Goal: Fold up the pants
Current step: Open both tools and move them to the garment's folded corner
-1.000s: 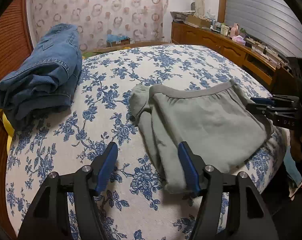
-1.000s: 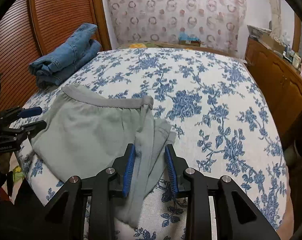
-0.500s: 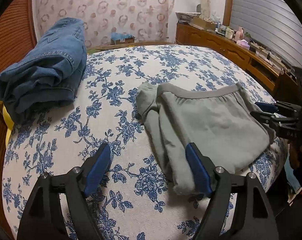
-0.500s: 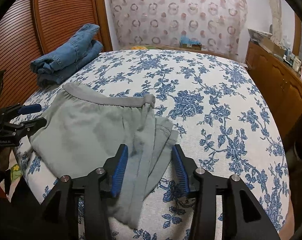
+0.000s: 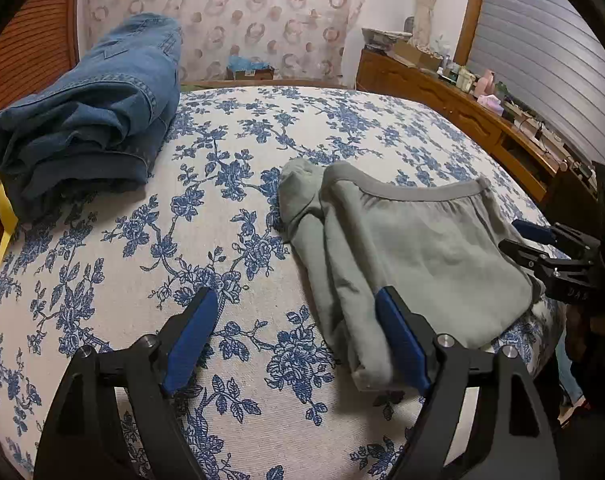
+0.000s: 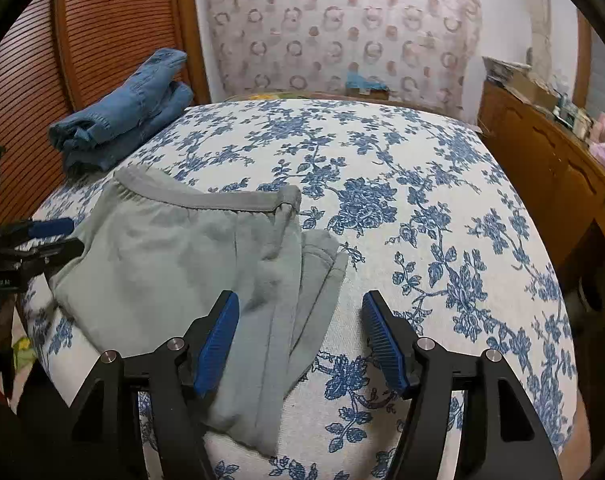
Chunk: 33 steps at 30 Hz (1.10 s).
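While both claws gape, grey pants point(image 6: 174, 256) lie under the right claw point(image 6: 300, 338)

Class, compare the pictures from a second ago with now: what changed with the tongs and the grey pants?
The right tongs opened wide, letting go of the grey pants. The left tongs widened slightly and drew back. The pants stayed folded on the bed; the jeans stayed put.
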Tool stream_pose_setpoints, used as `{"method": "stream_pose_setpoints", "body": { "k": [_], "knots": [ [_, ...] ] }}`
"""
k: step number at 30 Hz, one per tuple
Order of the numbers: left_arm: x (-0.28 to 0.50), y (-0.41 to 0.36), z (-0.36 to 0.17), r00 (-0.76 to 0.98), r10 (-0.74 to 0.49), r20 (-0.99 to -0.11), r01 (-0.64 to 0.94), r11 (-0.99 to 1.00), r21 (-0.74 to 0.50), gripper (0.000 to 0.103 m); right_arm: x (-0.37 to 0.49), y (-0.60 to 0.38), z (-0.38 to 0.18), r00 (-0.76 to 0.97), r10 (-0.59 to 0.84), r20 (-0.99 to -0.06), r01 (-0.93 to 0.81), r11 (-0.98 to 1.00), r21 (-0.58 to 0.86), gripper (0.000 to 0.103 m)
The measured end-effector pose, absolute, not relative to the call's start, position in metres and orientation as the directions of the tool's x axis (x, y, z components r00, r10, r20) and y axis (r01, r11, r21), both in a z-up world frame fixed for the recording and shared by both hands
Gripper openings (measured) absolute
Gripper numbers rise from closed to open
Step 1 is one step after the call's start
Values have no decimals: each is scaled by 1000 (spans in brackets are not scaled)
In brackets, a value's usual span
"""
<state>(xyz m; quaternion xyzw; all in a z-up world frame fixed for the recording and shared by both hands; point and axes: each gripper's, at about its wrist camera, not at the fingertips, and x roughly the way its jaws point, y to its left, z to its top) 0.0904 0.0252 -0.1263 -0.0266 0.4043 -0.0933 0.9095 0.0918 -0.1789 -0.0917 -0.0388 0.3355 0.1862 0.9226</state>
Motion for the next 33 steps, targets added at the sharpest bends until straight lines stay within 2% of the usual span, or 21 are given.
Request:
{"method": "stream_pose_setpoints", "body": {
  "k": [5,13,22,25,33],
  "knots": [
    [93,26,-125,642,-196,-741,144,980,-135,82,100,-187,-87,677,364,-640,-353,923,152,66],
    [108,21,-110,658,-186,-730,137,982,-128,82,110,-182,-86,663,364,-655,-380,917,125,66],
    [135,15,-105,654,-217,-725,161,976,-147,82,113,-179,-88,666,370,-648,-394,912,116,50],
    [142,15,-108,642,-229,-732,160,973,-164,73,113,-178,-89,668,372,-644,-396,911,115,48],
    [151,13,-120,603,-263,-754,172,965,-199,71,114,-175,-88,654,398,-644,-413,900,138,37]
  ]
}}
